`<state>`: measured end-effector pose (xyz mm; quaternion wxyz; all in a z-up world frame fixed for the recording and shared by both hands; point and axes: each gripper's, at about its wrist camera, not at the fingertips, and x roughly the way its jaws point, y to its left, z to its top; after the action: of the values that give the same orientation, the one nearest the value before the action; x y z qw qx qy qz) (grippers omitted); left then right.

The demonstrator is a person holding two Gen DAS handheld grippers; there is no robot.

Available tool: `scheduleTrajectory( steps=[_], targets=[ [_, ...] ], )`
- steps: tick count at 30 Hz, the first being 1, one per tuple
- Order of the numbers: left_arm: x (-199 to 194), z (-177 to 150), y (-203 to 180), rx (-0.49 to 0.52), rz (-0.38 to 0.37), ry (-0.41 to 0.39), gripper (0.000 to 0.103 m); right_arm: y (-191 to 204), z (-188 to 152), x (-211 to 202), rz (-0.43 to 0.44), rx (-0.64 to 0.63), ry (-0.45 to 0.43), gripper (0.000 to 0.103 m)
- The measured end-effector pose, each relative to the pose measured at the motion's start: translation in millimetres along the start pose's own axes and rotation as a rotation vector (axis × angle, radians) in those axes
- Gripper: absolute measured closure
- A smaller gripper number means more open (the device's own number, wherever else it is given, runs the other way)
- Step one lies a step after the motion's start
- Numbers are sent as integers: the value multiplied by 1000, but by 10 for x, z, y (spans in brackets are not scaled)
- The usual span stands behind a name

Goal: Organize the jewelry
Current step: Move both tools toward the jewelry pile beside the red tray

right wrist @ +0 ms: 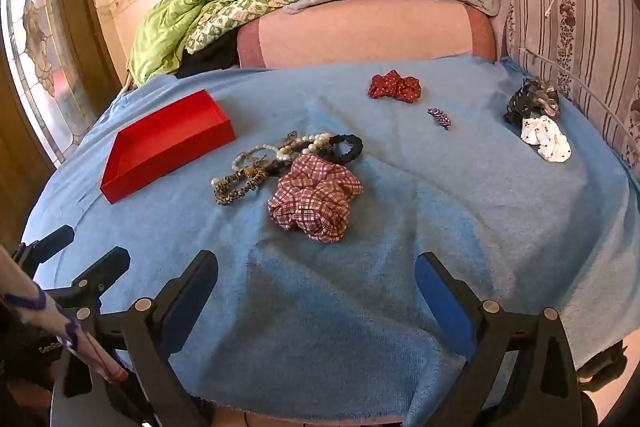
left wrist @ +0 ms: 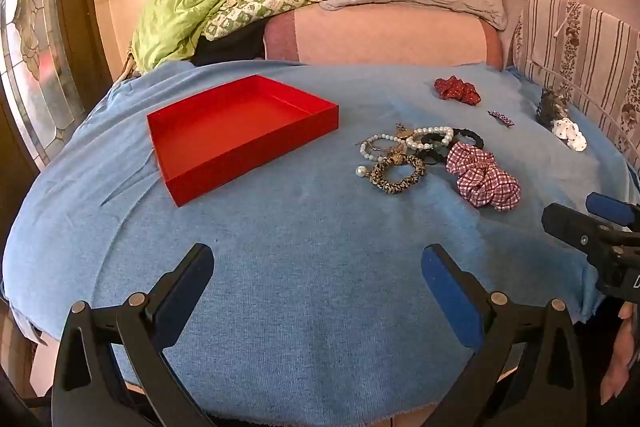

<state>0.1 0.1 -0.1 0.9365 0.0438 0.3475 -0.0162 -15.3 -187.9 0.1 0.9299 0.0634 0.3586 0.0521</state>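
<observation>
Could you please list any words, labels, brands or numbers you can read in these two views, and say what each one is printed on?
"GenRo": white letters, cut off after that, on the black body of the left claw, low at the left edge of the right wrist view.
"D": a single white letter, cut off by the frame edge, on the right claw body in the left wrist view.
Nothing else carries readable text.

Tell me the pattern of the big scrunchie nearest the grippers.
The big scrunchie is red-and-white checked, seen best in the right wrist view.

Box left on cloth, jewelry pile just right, scrunchie beside pile
</observation>
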Motion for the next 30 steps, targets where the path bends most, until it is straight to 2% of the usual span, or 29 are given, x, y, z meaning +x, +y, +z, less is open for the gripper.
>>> scheduleTrajectory(
  steps=[17,19,30],
  targets=[
    [-2,66,68,-14,-27,-9,0,124,-9,-117,11,-34,-14,2],
    [-106,45,33,-24,-32,-15,0,131,-10,-159,17,-28,-16,2],
    [-142,52,-17,0,-24,-34,0,134,29,-234,19,-15,-26,2]
  ],
)
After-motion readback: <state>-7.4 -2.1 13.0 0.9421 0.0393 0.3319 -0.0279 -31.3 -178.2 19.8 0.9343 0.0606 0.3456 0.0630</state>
